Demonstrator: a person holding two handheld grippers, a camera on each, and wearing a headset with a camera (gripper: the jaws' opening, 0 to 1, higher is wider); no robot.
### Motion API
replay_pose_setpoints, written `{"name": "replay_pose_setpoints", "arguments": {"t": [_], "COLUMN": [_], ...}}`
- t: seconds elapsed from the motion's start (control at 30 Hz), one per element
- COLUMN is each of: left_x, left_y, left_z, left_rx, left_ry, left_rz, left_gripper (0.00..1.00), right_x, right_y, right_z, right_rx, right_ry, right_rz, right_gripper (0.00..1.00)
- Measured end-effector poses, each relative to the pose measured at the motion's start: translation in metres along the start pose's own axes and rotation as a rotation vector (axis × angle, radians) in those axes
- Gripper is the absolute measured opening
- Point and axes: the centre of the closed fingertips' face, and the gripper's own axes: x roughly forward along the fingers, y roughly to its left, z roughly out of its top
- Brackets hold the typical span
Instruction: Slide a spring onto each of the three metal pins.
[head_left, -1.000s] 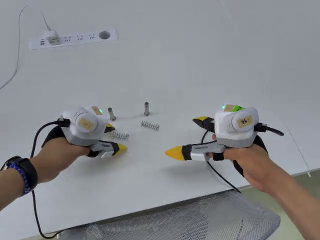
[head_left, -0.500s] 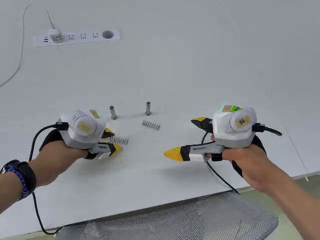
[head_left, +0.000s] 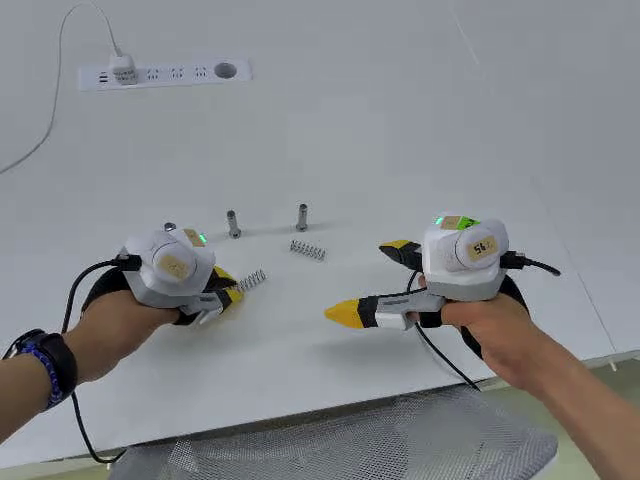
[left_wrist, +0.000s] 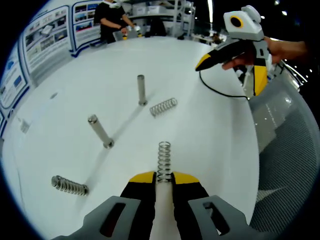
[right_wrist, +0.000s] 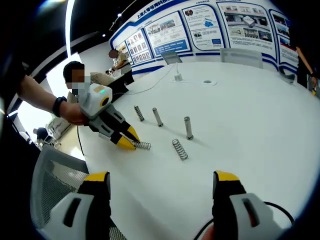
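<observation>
My left gripper (head_left: 226, 293) is shut on one end of a small spring (head_left: 252, 279), which sticks out forward from the yellow jaw tips (left_wrist: 163, 159). Two bare metal pins (head_left: 233, 224) (head_left: 302, 217) stand upright on the white table. A third pin (left_wrist: 69, 185), further left, has a spring around it. A loose spring (head_left: 308, 250) lies beside the right-hand pin (left_wrist: 141, 90). My right gripper (head_left: 370, 281) hovers open to the right of the pins, with nothing between its jaws (right_wrist: 161, 182).
A white power strip (head_left: 165, 73) with a plugged-in cable lies at the far left of the table. The table's front edge runs just below both hands, with a grey mesh chair (head_left: 350, 440) under it. People stand in the background (left_wrist: 112, 15).
My left gripper's jaws have shut on the spring that lay on the table beside them, and the spring now points out at an angle. The right gripper has barely moved.
</observation>
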Motion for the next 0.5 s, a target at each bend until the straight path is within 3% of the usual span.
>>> {"name": "replay_pose_setpoints", "arguments": {"t": [0.27, 0.33, 0.5], "left_x": [0.0051, 0.0068, 0.0066], "left_y": [0.0011, 0.0044, 0.003], "left_z": [0.0051, 0.003, 0.0015], "left_rx": [-0.035, 0.022, 0.009], "left_ry": [-0.008, 0.005, 0.009], "left_rz": [0.023, 0.051, 0.052], "left_gripper": [0.15, 0.13, 0.11], "right_x": [-0.001, -0.0013, -0.0017], "right_y": [0.0008, 0.0009, 0.0035], "right_z": [0.0008, 0.0, -0.0013], "right_rx": [0.0, 0.001, 0.003], "right_ry": [-0.001, 0.001, 0.004], "right_rz": [-0.005, -0.007, -0.005], "right_gripper": [0.86, 0.85, 0.85]}}
